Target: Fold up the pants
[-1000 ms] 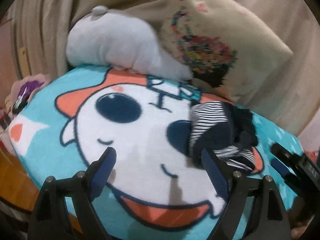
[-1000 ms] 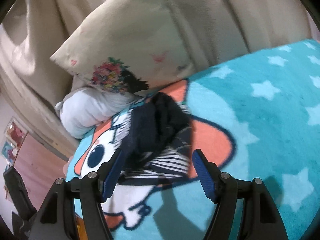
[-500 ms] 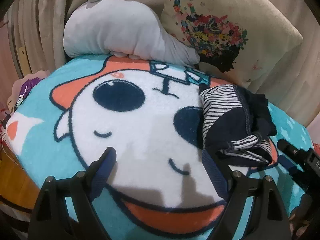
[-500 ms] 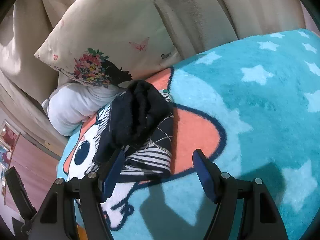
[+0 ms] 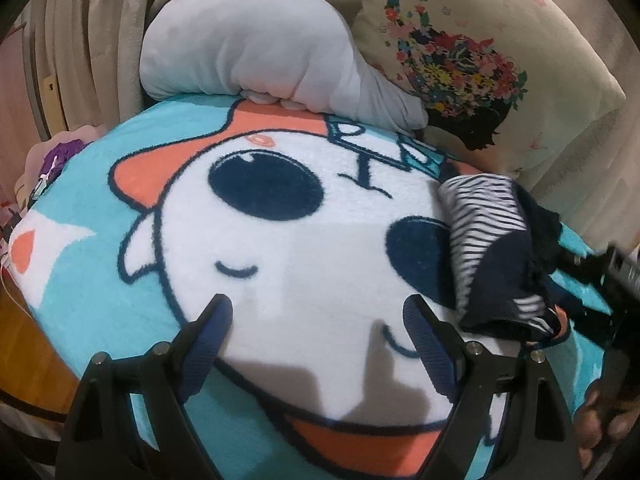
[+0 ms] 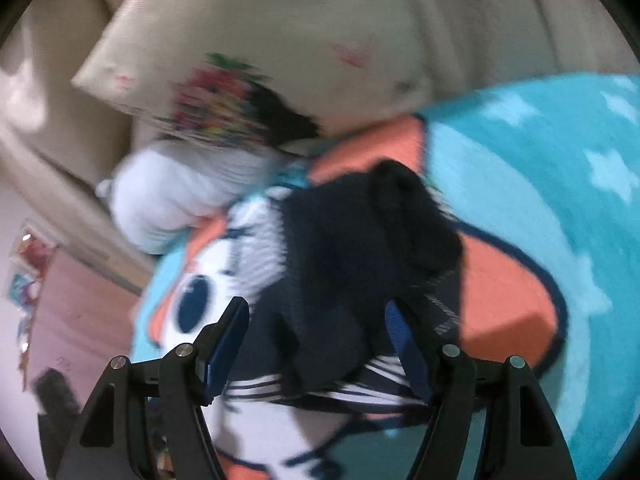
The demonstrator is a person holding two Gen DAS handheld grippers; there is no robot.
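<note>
The left gripper (image 5: 316, 328) hangs over the white face printed on the blanket (image 5: 120, 292). Its jaws stand wide apart with only blanket between them. The pants (image 5: 500, 264), a crumpled dark bundle showing striped fabric, lie on the blanket just right of this gripper's right finger, below the flowered pillow (image 5: 472, 52) and right of the grey plush toy (image 5: 256, 56).

The right gripper (image 6: 316, 340) is over the near end of the pants (image 6: 360, 248). Its jaws are also wide, and the dark cloth sits between the fingers; the right wrist view is blurred, but the pads do not appear to press on it.

Judged from this layout, the step in hand is the approach to the bundle: no fold has begun, and the garment is not yet spread. The next move calls for the right gripper to lower and pinch an edge of the cloth, ideally the waistband, while the left gripper shifts right to take a second edge so the pants can be drawn out flat.
</note>
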